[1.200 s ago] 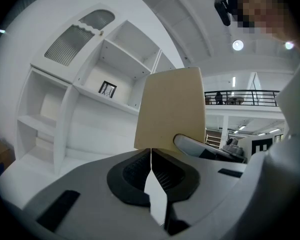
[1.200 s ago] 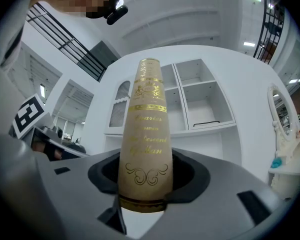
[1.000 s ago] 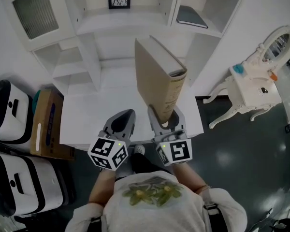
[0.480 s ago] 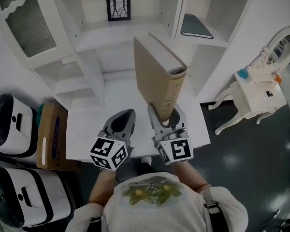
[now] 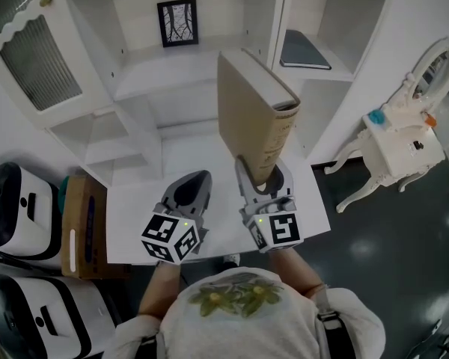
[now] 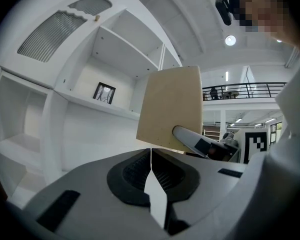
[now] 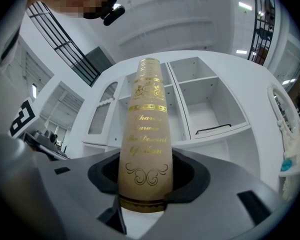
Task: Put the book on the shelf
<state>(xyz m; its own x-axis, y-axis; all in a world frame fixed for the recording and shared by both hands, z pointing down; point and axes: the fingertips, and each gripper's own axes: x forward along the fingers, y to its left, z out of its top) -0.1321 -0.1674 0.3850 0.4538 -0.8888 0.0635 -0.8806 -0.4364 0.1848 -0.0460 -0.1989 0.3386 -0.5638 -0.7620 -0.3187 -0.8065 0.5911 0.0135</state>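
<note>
A thick tan book [image 5: 248, 114] with gold lettering on its spine [image 7: 145, 134] stands upright in the air, gripped at its lower end by my right gripper [image 5: 265, 190], which is shut on it. In the left gripper view the book's plain cover [image 6: 171, 106] shows to the right. The white shelf unit [image 5: 172, 66] rises beyond it, with open compartments. My left gripper [image 5: 190, 193] hovers over the white desk [image 5: 135, 200] beside the right one, jaws shut together with nothing between them.
A small framed picture [image 5: 177, 22] stands in the upper middle compartment. A dark flat book [image 5: 303, 49] lies in the right compartment. A white ornate side table [image 5: 393, 144] stands at the right. A cardboard box [image 5: 82, 226] and white cases [image 5: 15, 200] sit at the left.
The book and my right gripper have risen slightly and shifted right toward the shelf. The view has moved closer to the shelf unit. The left gripper has stayed where it was.
</note>
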